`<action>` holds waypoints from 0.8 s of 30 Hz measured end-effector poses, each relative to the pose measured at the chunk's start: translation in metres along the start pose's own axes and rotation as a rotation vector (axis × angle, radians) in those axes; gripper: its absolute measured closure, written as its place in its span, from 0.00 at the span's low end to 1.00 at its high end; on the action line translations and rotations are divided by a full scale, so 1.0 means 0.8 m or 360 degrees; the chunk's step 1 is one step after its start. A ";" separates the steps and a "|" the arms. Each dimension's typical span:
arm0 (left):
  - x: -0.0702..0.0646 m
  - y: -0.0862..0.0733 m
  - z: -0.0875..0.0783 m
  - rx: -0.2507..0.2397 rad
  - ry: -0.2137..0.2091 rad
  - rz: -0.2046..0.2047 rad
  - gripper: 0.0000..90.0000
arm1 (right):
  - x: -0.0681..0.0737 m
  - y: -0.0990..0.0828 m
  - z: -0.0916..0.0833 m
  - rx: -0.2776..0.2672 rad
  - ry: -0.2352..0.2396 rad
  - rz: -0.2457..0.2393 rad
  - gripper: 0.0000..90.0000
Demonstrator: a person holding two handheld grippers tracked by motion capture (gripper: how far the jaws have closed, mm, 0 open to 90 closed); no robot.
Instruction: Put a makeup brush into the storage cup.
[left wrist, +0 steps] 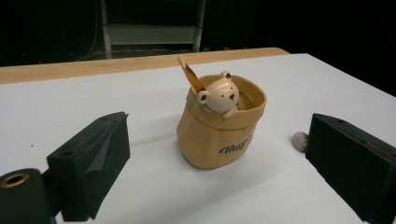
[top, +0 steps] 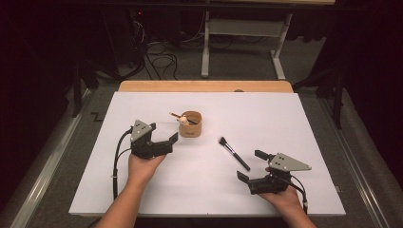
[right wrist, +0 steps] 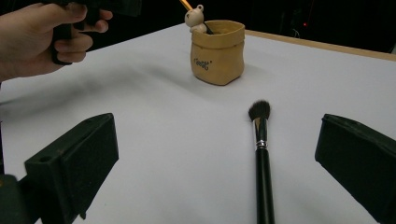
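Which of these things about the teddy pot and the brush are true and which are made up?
1. The makeup brush lies flat on the white table. True.
2. The tan pot has a little bear figure peeking over its rim. True.
3. The right gripper is clamped on the makeup brush. False: its jaws stand wide open with the brush lying between them, untouched.
4. The tan pot has tipped over. False: it stands upright.
5. The left gripper is open, with the tan pot ahead of its jaws. True.
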State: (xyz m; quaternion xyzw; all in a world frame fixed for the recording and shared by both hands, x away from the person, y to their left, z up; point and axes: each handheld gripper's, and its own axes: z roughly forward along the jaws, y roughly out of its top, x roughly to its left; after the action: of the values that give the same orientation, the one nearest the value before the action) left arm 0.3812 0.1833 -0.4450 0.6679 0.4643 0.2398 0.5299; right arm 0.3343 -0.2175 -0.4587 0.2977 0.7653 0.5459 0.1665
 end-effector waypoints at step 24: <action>-0.019 -0.036 -0.056 -0.0001 -0.0053 0.0114 0.05 | -0.007 -0.002 -0.007 0.0007 -0.0037 0.0001 0.00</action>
State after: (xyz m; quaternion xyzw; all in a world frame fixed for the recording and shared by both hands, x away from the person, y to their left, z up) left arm 0.3272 0.1922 -0.4548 0.6878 0.4312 0.2478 0.5288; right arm 0.3352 -0.2253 -0.4586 0.3046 0.7643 0.5408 0.1746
